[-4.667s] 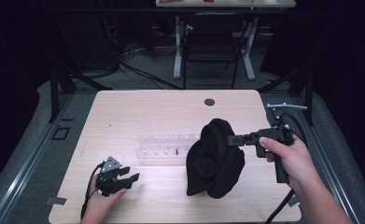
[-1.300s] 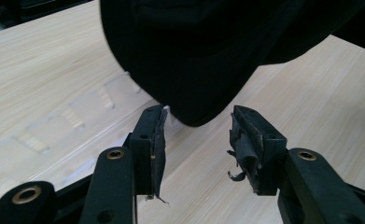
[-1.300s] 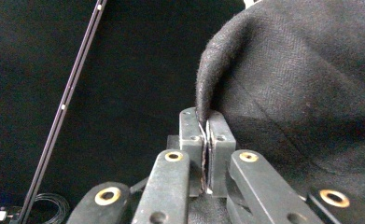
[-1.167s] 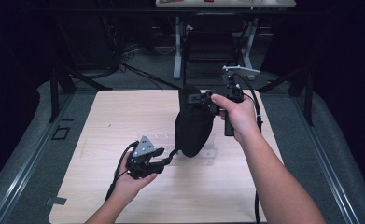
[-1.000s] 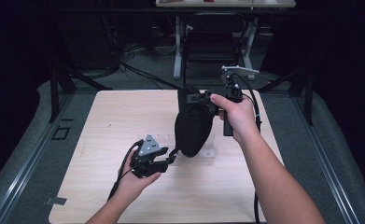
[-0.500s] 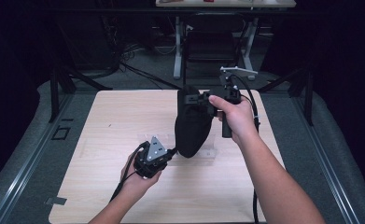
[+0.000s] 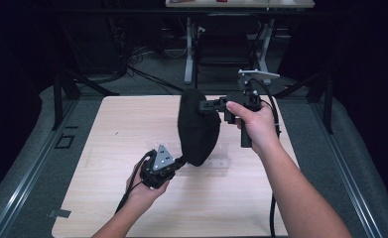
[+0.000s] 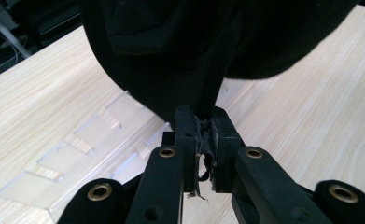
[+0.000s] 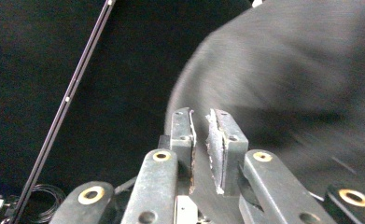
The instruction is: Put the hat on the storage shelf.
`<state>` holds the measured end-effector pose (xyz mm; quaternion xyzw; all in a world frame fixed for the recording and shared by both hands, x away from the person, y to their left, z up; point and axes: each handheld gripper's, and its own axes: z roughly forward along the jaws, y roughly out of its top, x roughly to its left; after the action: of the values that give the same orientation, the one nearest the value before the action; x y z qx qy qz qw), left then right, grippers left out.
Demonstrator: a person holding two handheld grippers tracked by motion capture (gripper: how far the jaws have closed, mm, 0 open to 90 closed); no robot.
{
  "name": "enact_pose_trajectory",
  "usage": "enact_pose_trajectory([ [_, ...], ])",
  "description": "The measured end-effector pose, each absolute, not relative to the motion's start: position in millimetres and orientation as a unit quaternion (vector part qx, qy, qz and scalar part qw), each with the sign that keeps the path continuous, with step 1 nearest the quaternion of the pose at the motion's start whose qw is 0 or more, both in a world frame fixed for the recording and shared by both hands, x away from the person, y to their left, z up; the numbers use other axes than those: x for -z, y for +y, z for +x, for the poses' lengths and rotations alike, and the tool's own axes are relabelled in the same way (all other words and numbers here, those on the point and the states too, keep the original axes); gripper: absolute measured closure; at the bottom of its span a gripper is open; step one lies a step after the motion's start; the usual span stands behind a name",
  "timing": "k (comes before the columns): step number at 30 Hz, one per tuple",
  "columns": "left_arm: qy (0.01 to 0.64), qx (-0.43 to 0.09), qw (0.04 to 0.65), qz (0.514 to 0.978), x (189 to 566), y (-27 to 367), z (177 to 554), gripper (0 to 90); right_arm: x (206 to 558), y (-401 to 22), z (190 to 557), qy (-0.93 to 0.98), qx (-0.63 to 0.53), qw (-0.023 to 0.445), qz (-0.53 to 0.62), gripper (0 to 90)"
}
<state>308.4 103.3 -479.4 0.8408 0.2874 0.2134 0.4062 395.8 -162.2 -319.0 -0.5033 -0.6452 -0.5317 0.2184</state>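
Left tool (image 8: 203, 140): jaws shut tight on a narrow strip or cord at the lower edge of the black cloth item (image 7: 197, 126); frayed threads show between the pads in the left gripper view. These jaws have just been closing, and the pinch now appears complete. In the high view the left tool (image 7: 174, 163) sits low over the table (image 7: 112, 129), at the cloth's bottom tip.

Right tool (image 9: 207, 126): jaws stand slightly parted, a thin gap between the pads. They have just been opening. The cloth lies against and behind the pads, blurred; a fold of it seems to run down between them, but whether the pads still bear on it I cannot tell. In the high view the right tool (image 7: 212, 105) is held level at the cloth's upper edge, well above the table.

Cloth item: hangs upright in the air between the two tools, top at the right tool, bottom at the left, clear of the table apart from its lowest point, which is near the surface. A clear plastic tray (image 8: 77, 154) with shallow compartments lies on the table under and beside it.

Assessment: the lift off the table and the second grasp look done. The handover to the left tool appears under way. Release by the right tool, and any turning, opening or laying out of the cloth, remain outstanding.
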Motion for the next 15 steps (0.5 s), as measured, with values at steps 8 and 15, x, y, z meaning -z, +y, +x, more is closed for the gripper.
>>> enact_pose_trajectory([
  [8,0.303,-0.203,0.395,0.843,498.9,116.7,309.1,85.2,320.9,-172.7,394.0,-0.647,0.525,0.209,-0.511,79.6],
  [15,0.340,-0.171,0.419,0.824,519.4,130.6,311.9,84.5,325.6,-180.3,390.4,-0.649,0.521,0.196,-0.519,78.9],
])
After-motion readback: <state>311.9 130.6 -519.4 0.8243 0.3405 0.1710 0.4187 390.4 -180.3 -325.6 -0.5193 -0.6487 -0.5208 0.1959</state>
